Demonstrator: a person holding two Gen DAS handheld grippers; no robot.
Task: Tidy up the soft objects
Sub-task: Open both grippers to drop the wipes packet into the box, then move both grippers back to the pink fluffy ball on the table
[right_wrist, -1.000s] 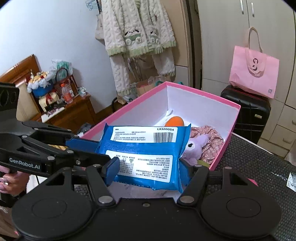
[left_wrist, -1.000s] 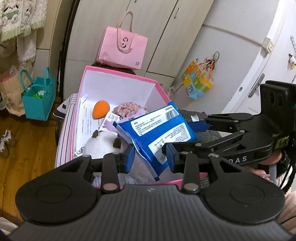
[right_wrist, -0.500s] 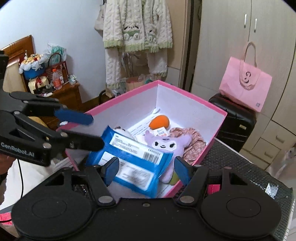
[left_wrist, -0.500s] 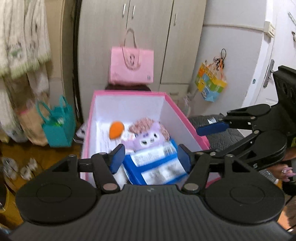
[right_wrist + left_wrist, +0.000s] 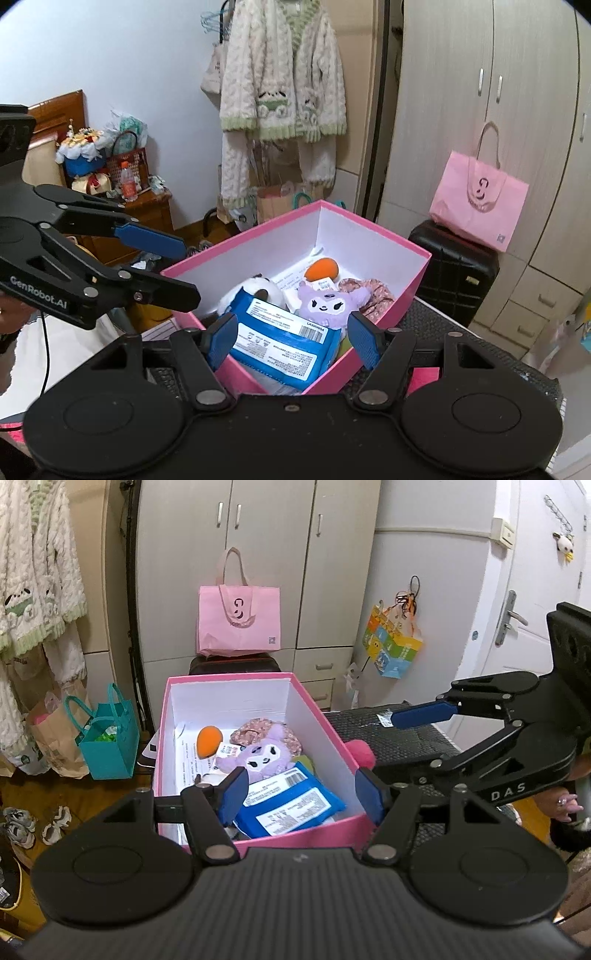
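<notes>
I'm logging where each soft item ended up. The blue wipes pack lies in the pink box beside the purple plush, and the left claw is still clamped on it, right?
Not quite. The blue wipes pack does lie in the pink box beside the purple plush, but the left claw is open and holds nothing. The left wrist view shows its fingers apart above the pack.

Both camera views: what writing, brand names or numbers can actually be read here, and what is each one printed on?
"GenRobot.AI": on the side of the left gripper, seen in the right wrist view.
"DAS": on the side of the right gripper, seen in the left wrist view; the start of the word is hidden.
"LX320054": by the barcode on the blue packet.
Other print on the packet, the papers in the pink box and the pink tote bag: too small to read.
</notes>
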